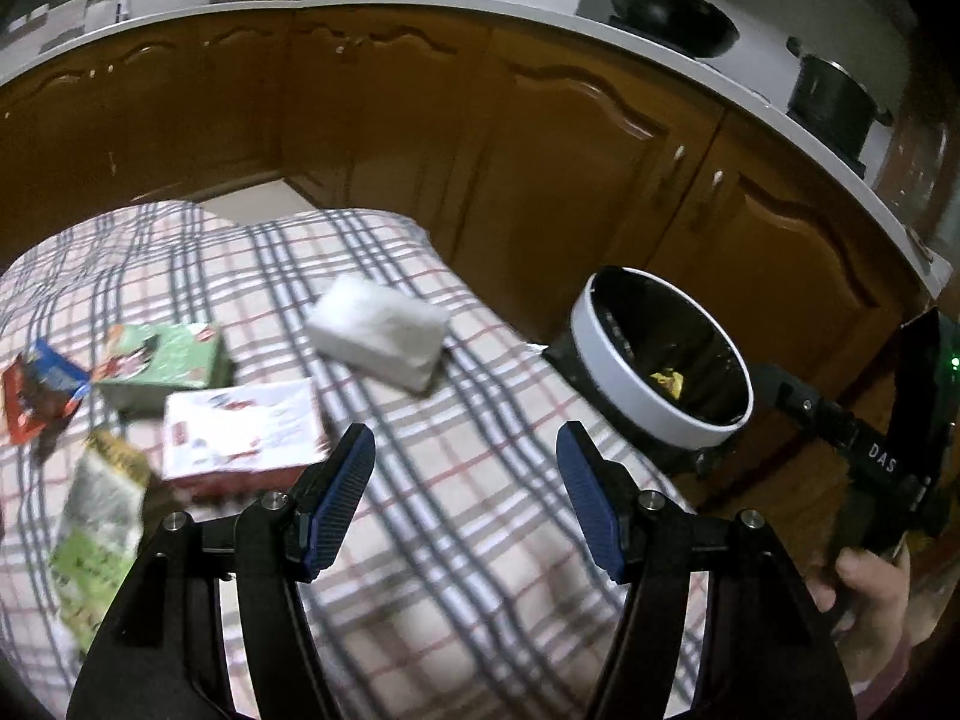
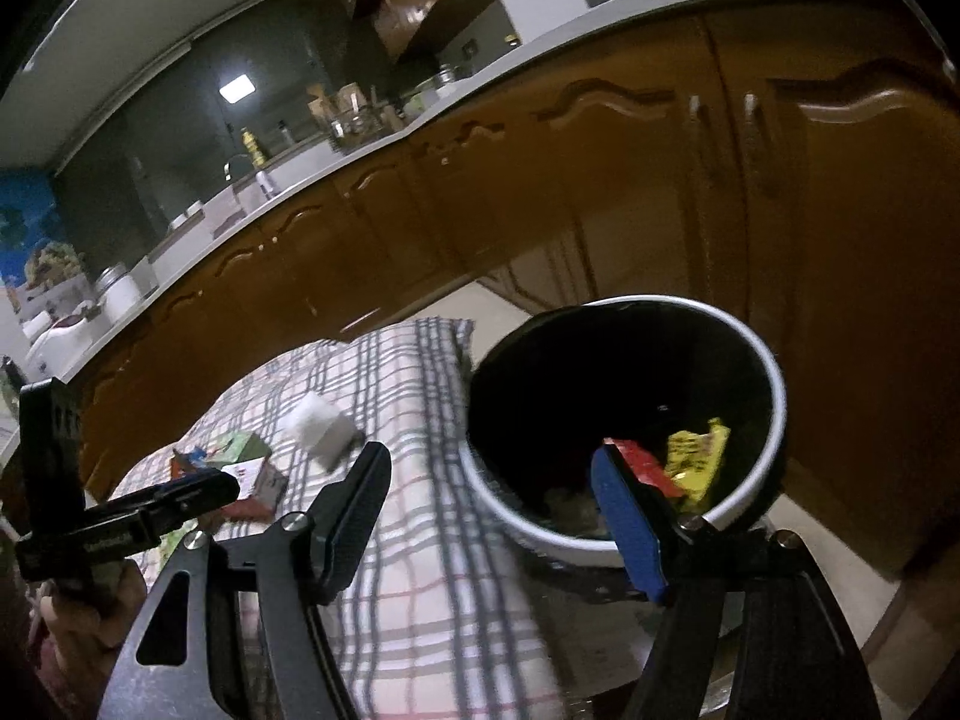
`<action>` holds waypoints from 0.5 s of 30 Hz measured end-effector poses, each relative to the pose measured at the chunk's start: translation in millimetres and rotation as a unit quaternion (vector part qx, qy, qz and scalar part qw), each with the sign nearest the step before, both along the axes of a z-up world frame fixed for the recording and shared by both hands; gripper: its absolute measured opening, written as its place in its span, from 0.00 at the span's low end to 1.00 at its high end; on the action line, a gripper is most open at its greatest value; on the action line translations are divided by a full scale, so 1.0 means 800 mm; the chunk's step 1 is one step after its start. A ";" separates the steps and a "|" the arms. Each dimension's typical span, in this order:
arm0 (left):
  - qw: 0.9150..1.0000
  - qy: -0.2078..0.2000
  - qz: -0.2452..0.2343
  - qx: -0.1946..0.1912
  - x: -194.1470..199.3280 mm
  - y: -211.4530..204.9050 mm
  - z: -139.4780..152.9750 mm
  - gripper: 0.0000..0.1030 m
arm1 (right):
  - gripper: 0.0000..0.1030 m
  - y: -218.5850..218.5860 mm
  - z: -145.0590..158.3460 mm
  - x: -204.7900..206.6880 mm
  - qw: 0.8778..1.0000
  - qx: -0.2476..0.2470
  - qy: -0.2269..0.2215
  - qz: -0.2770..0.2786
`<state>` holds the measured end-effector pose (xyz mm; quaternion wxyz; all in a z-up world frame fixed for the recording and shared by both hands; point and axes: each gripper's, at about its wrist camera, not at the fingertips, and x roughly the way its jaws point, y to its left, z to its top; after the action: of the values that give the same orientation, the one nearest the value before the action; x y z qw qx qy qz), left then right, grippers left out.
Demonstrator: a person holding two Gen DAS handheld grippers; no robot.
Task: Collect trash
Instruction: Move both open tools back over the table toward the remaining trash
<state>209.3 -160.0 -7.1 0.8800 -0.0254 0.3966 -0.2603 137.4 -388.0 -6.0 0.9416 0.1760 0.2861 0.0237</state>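
A white-rimmed round trash bin (image 1: 606,372) (image 2: 768,360) with a black liner stands right of the plaid-covered table (image 1: 468,516) (image 2: 420,588). A yellow wrapper (image 2: 699,456) and a red wrapper (image 2: 645,465) lie inside it. On the table lie a white tissue pack (image 1: 381,339) (image 2: 318,426), a green box (image 1: 171,363), a red-and-white box (image 1: 240,429), a red-blue wrapper (image 1: 39,396) and a green packet (image 1: 99,534). My left gripper (image 1: 465,462) is open and empty above the cloth. My right gripper (image 2: 492,474) is open and empty at the bin's near rim.
Wooden kitchen cabinets (image 1: 540,138) run behind the table and bin under a white counter (image 1: 384,3). A black pan (image 1: 666,12) and a black pot (image 1: 834,99) sit on the stove at the right.
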 end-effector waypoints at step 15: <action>0.998 -0.001 0.070 0.002 -0.024 0.105 -0.003 0.62 | 0.69 0.087 0.000 0.025 0.997 -0.004 0.003 0.080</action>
<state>190.1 -75.6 -9.4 0.8966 -0.0509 0.3932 -0.1971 157.5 -318.6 -6.2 0.9366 0.1492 0.3017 0.0975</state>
